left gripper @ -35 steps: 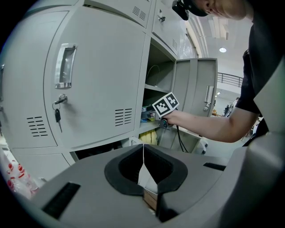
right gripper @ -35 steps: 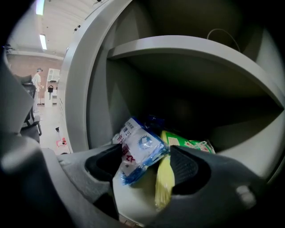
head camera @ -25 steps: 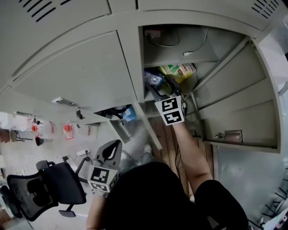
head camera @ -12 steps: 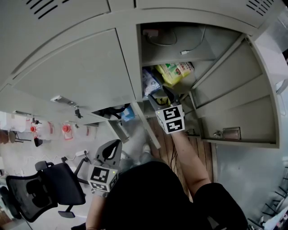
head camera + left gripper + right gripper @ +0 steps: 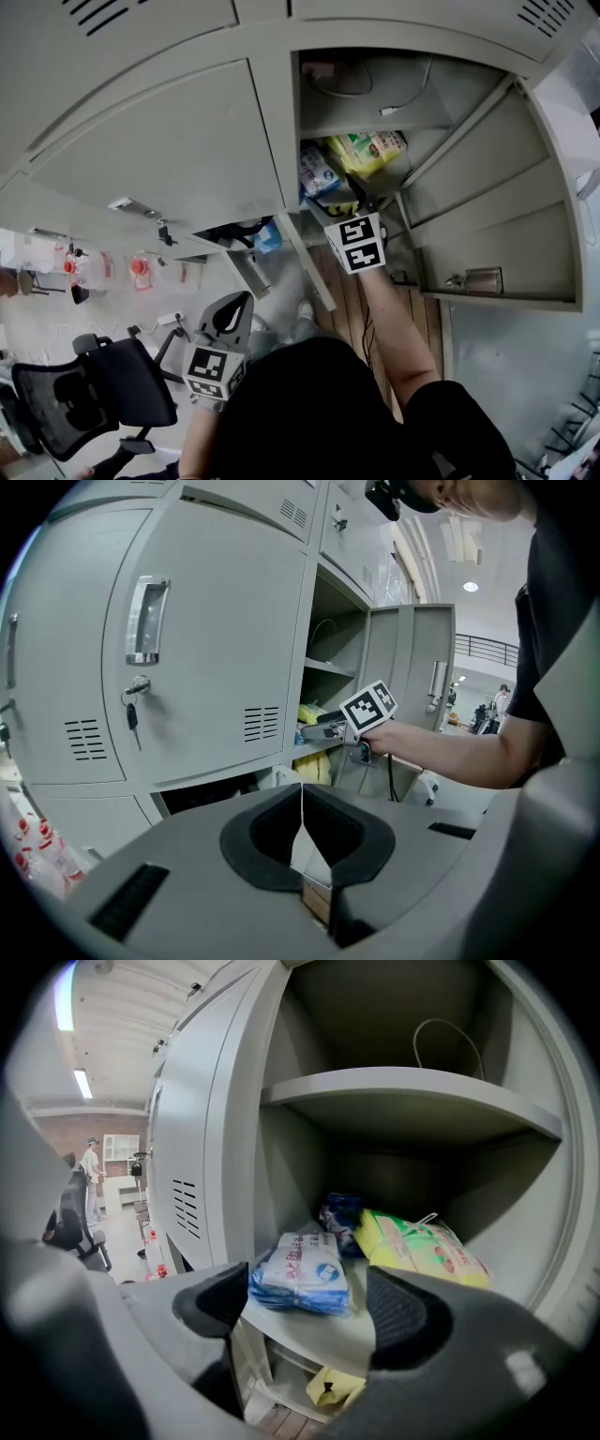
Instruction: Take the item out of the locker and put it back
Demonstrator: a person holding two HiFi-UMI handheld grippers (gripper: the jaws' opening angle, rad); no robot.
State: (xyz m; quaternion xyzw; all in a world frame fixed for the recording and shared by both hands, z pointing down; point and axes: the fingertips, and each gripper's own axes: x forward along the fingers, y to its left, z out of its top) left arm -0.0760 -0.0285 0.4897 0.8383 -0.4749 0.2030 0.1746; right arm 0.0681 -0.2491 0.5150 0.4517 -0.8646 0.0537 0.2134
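Observation:
A blue-and-white packet (image 5: 302, 1274) lies flat at the front of the open locker's middle shelf (image 5: 319, 1330). My right gripper (image 5: 314, 1312) is level with it, and its jaws have just been opening. The packet sits between them; the right pad stands clear of it. From the head view, the packet (image 5: 317, 172) is just beyond the right gripper (image 5: 345, 201). My left gripper (image 5: 302, 808) hangs low by my side, shut and empty, seen also in the head view as the left gripper (image 5: 232, 319).
A yellow-green bag (image 5: 422, 1246) and a dark blue item (image 5: 342, 1213) lie further back on the same shelf. A yellow thing (image 5: 330, 1389) sits on the shelf below. The locker door (image 5: 487, 225) stands open at the right. An office chair (image 5: 84, 394) is behind at the left.
The right gripper has come a little down and back from the shelf, and its jaws stand wider. The packet it held now rests on the shelf. The left gripper has not moved.

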